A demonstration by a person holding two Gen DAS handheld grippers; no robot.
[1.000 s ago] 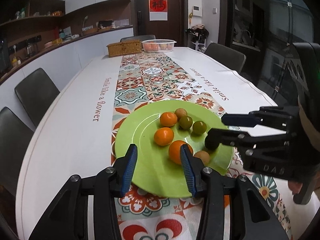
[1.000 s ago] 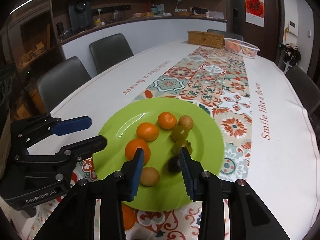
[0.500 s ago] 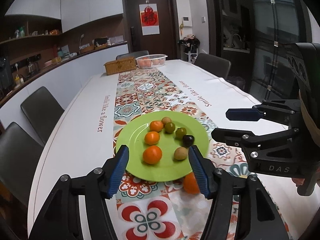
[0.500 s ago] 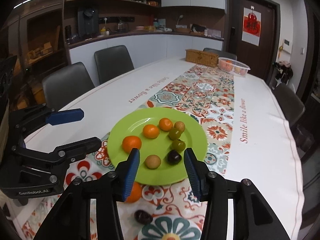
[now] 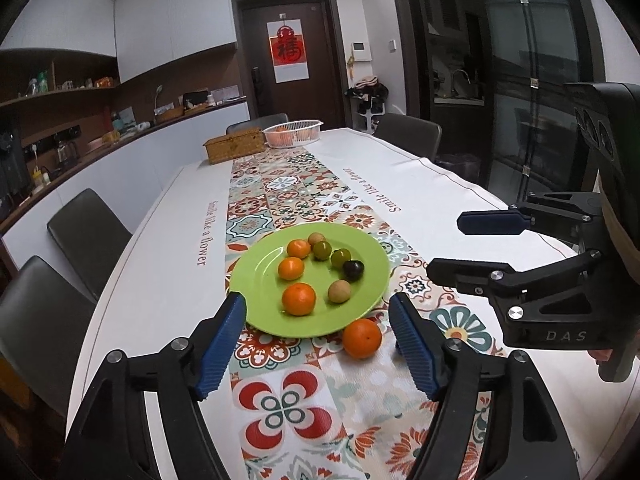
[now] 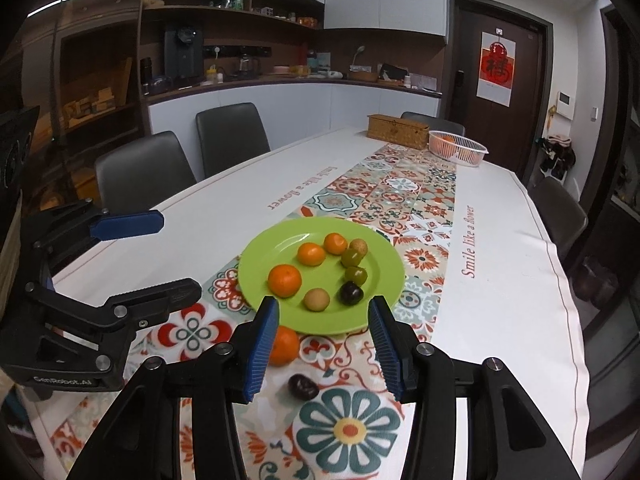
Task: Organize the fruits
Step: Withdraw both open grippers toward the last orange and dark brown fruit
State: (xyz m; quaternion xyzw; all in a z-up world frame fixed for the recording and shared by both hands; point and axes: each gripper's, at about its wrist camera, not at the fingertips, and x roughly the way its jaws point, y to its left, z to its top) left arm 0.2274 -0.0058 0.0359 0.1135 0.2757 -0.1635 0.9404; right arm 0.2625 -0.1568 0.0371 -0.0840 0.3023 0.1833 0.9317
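A green plate [image 5: 256, 272] [image 6: 384, 256] on the patterned runner holds three oranges, two green fruits, two tan fruits and a dark plum [image 5: 353, 269] [image 6: 351, 293]. A loose orange [image 5: 361, 338] [image 6: 285, 345] lies on the runner at the plate's near edge. A loose dark plum [image 6: 303, 387] lies nearer still. My left gripper [image 5: 318, 346] is open and empty, pulled back from the plate. My right gripper [image 6: 323, 352] is open and empty, above the loose plum; it also shows in the left wrist view [image 5: 460, 246].
A wicker box [image 5: 235, 149] [image 6: 397, 131] and a white basket [image 5: 293, 133] [image 6: 458, 147] with fruit stand at the table's far end. Grey chairs line both sides. The table's right edge [image 6: 568, 300] is close.
Both grippers have drawn back and up from the plate and opened wider. The dark plum now lies on the plate. The loose orange and loose plum have come into view.
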